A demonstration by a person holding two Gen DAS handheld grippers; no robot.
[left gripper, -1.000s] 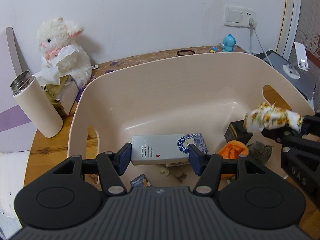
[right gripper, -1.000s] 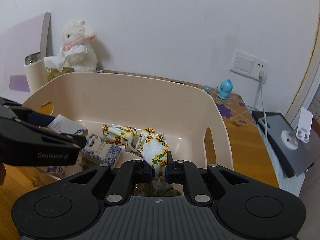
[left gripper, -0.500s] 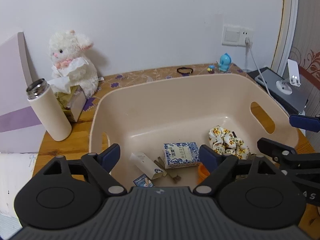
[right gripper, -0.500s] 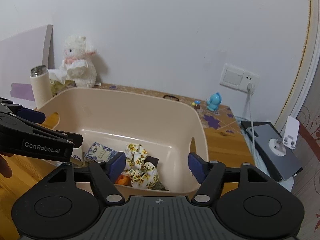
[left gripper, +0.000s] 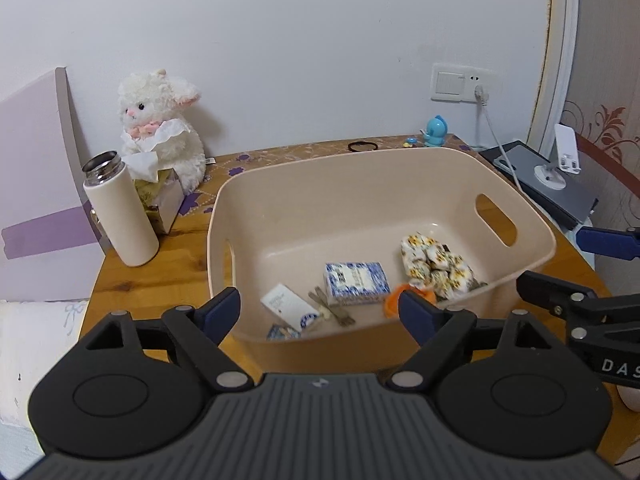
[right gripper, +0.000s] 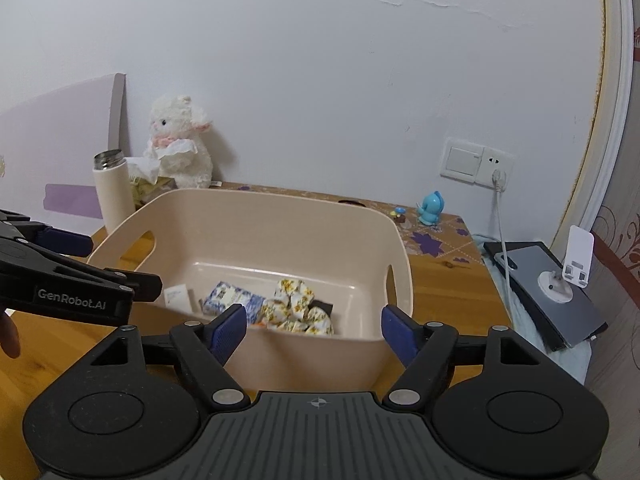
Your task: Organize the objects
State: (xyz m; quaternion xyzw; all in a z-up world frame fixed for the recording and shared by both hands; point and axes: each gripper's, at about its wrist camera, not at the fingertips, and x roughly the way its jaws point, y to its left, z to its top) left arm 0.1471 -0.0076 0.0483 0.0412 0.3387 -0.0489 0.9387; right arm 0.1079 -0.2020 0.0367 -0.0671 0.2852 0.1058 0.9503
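A beige plastic basin [left gripper: 360, 168] [right gripper: 280, 208] stands on the wooden table. Inside lie a white box [left gripper: 289, 306] [right gripper: 176, 295], a blue-patterned box [left gripper: 356, 280] [right gripper: 226, 296], a floral cloth scrunchie [left gripper: 434, 264] [right gripper: 298, 308], an orange item [left gripper: 394, 302] and small metal clips [left gripper: 332, 308]. My left gripper [left gripper: 318, 312] is open and empty, held back above the basin's near rim. My right gripper [right gripper: 312, 328] is open and empty, also above the near rim. The right gripper shows at the right in the left wrist view [left gripper: 580, 276].
A cream thermos [left gripper: 120, 212] and a tissue box [left gripper: 160, 196] with a white plush lamb [left gripper: 160, 128] stand left of the basin. A black hair tie [left gripper: 363, 146] and blue figurine [left gripper: 436, 132] sit behind it. A tablet with phone stand [left gripper: 548, 184] lies right.
Both grippers opened, letting the white box and the floral scrunchie drop into the basin, then pulled up and back from it.
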